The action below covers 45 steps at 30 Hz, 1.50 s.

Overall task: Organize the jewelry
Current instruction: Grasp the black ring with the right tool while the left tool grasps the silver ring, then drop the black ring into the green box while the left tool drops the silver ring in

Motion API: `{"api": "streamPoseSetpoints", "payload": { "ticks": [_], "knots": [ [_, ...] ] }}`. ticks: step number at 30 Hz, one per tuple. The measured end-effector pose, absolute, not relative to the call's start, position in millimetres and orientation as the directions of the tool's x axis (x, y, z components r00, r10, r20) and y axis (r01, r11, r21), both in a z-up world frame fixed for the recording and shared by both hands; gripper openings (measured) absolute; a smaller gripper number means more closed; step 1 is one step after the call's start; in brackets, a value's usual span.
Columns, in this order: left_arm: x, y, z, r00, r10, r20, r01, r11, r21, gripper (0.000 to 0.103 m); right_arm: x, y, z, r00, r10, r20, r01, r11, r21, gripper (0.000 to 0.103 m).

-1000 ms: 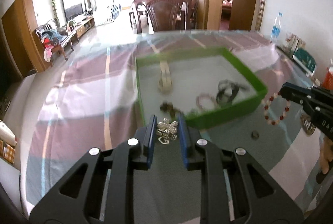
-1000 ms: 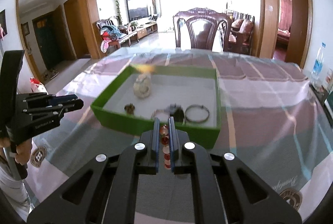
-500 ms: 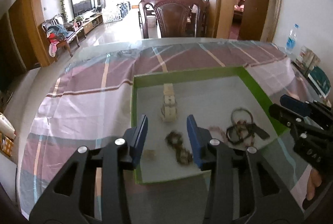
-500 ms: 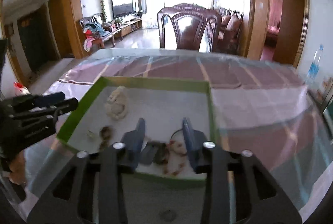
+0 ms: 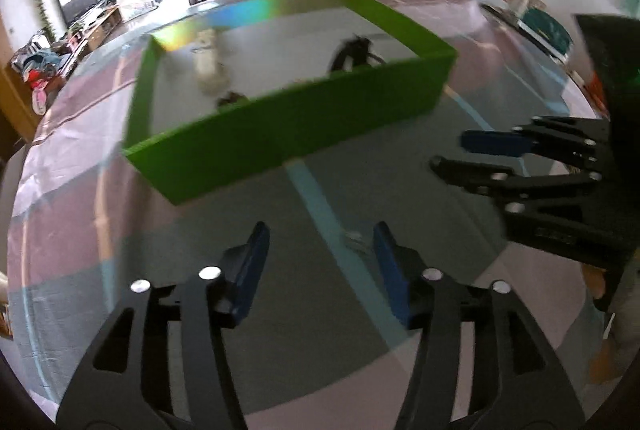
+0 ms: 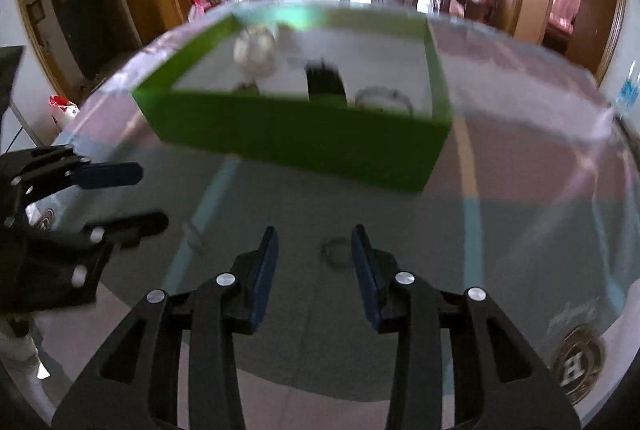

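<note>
The shallow green cardboard box (image 5: pixel 288 134) with a pale inner floor is sitting on the glass-topped table (image 5: pixel 240 230), over a cloth of pink, grey and teal bands. Both views are blurring its contents. A cream-coloured beaded bracelet (image 5: pixel 208 66) is lying toward the far left part of the box floor, a small dark brownish piece (image 5: pixel 230 97) is resting just behind the near wall, and a tangle of dark bands and rings (image 5: pixel 356 50) is lying toward the right. From the right wrist view, the same box (image 6: pixel 296 134) is showing the cream bracelet (image 6: pixel 256 48) at the back, a dark strap-like piece (image 6: pixel 326 82) in the middle and a thin silvery bangle (image 6: pixel 382 98) near the right wall.

The left gripper (image 5: pixel 320 258) is hovering over the table in front of the box with its blue-padded fingers spread wide and gripping nothing; a small pale trinket (image 5: pixel 354 239) is lying on the glass just inside the right finger. The right gripper (image 6: pixel 314 254) is likewise standing wide and empty-handed, and a small dark ring-shaped piece (image 6: pixel 336 250) is lying on the glass between its fingers, nearer the right one. Each gripper is showing at the edge of the other's view, near the box's front.
</note>
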<state>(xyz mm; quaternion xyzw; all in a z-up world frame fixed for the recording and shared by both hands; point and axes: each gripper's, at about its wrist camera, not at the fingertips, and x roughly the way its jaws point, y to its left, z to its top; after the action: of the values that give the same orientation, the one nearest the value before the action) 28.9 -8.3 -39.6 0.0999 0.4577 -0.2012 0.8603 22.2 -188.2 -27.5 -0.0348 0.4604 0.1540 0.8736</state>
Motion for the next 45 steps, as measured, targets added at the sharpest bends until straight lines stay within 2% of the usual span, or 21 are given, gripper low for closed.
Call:
{"api": "streamPoseSetpoints", "payload": {
  "ticks": [12,16,17,18,20,27,31,35,37,40,41,43,45],
  "knots": [
    [41.9,-21.0,-68.3,0.467,-0.250,-0.848,0.448,0.894,-0.016,0.055,28.2,-188.2,-51.9,0.538,0.208,-0.817,-0.269,0.961,0.067,0.038],
    [46.8,-18.3,-71.5,0.481,-0.234,-0.845,0.426,0.905,-0.008,0.033,30.3,-188.0,-52.0,0.557,0.190,-0.809,-0.269,0.962,0.042,0.036],
    [46.6,-18.4,-71.8,0.486,-0.232,-0.843,0.419,0.908,-0.008,0.028,30.0,-187.5,-51.9,0.560,0.195,-0.805,-0.275,0.961,0.041,0.026],
    [47.8,-17.1,-71.7,0.489,-0.230,-0.841,0.414,0.910,-0.009,0.027,29.3,-186.7,-52.1,0.562,0.195,-0.804,-0.279,0.960,0.037,0.021],
    [48.7,-14.5,-71.7,0.492,-0.229,-0.840,0.405,0.914,-0.012,0.020,28.7,-186.4,-52.2,0.563,0.201,-0.802,-0.285,0.958,0.041,0.019],
    [49.4,-13.9,-72.7,0.499,-0.246,-0.831,0.399,0.916,-0.031,0.019,23.3,-184.8,-51.9,0.568,0.203,-0.798,-0.299,0.954,0.029,0.018],
    [51.4,-5.6,-72.1,0.509,-0.241,-0.826,0.381,0.924,-0.035,0.035,22.4,-186.2,-51.8,0.567,0.206,-0.798,-0.299,0.954,0.034,0.018],
    [55.2,-4.5,-70.8,0.547,-0.209,-0.811,0.361,0.933,0.003,0.037,21.8,-186.3,-51.5,0.567,0.208,-0.797,-0.301,0.953,0.035,0.018],
    [58.6,-4.2,-72.0,0.556,-0.206,-0.805,0.357,0.934,0.008,0.043,21.4,-185.6,-51.5,0.569,0.206,-0.796,-0.302,0.953,0.031,0.018],
    [63.0,-4.2,-76.0,0.556,-0.192,-0.809,0.349,0.937,0.017,0.041,20.9,-184.4,-51.5,0.571,0.205,-0.795,-0.304,0.952,0.027,0.018],
    [63.1,-4.9,-76.2,0.556,-0.199,-0.807,0.350,0.937,0.010,0.033,20.7,-184.3,-51.5,0.571,0.205,-0.795,-0.305,0.952,0.026,0.018],
    [62.0,-4.0,-75.6,0.552,-0.204,-0.808,0.351,0.936,0.004,0.024,20.0,-184.2,-51.6,0.573,0.202,-0.794,-0.306,0.952,0.021,0.018],
    [59.5,-5.3,-76.0,0.552,-0.204,-0.809,0.357,0.934,0.008,0.024,19.1,-184.1,-51.6,0.575,0.200,-0.793,-0.307,0.952,0.017,0.018]
  ]
}}
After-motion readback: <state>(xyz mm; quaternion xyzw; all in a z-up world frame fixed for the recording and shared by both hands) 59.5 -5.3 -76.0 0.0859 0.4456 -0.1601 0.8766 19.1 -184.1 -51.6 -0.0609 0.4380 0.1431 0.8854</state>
